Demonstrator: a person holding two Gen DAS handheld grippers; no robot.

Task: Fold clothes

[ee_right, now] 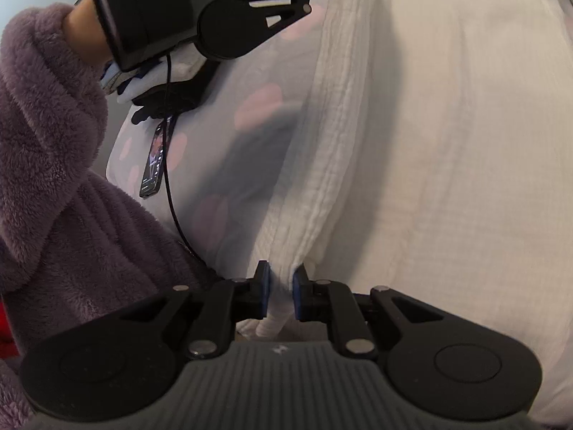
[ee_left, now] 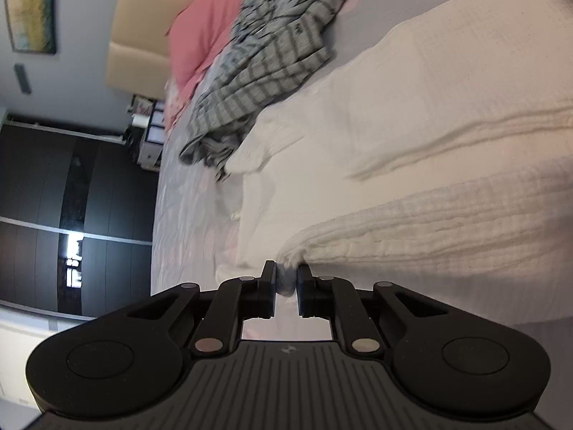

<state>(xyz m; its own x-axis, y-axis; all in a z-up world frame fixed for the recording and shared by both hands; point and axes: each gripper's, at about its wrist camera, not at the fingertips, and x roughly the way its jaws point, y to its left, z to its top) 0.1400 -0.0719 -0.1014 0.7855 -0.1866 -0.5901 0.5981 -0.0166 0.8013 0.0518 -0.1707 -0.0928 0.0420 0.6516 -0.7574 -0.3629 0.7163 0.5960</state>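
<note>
Lying spread over the bed [ee_left: 186,222], the white garment [ee_left: 412,114] is a crinkled cream-white cloth; it fills the left wrist view from 12 to 4 o'clock and the right wrist view from 12 to 5 o'clock. One long hemmed edge runs down the right wrist view from 12 toward 6 o'clock, doubled over in a thick ridge.

Left gripper [ee_left: 286,281]: jaws nearly together, pinching a bunched corner of the garment between the pads. Same gripper also seen in the right wrist view at 11–12 o'clock, tips at the garment's far edge.

Right gripper [ee_right: 281,294]: jaws close, pinching a fold of the same hemmed edge; cloth hangs through the gap and below the pads.

Bed sheet is pale grey with pink dots, bare at 9–10 o'clock of the garment in the right wrist view. On it lies a phone [ee_right: 153,163], screen lit, writing too small to read, with a black cable [ee_right: 172,193] running past it. A small logo mark sits on each gripper's ribbed body; not legible.

Striped clothes [ee_left: 272,53], grey-green, lie in a crumpled heap at 12 o'clock of the left wrist view, touching the garment's far corner. Pink pillow [ee_left: 204,32] just beyond at 11 o'clock, against a beige headboard [ee_left: 143,36]. Framed picture [ee_left: 32,7] on the wall at 10 o'clock; dark wardrobe [ee_left: 71,215] at 9 o'clock.

Purple fleece sleeve [ee_right: 53,143] fills 8–10 o'clock of the right wrist view.
</note>
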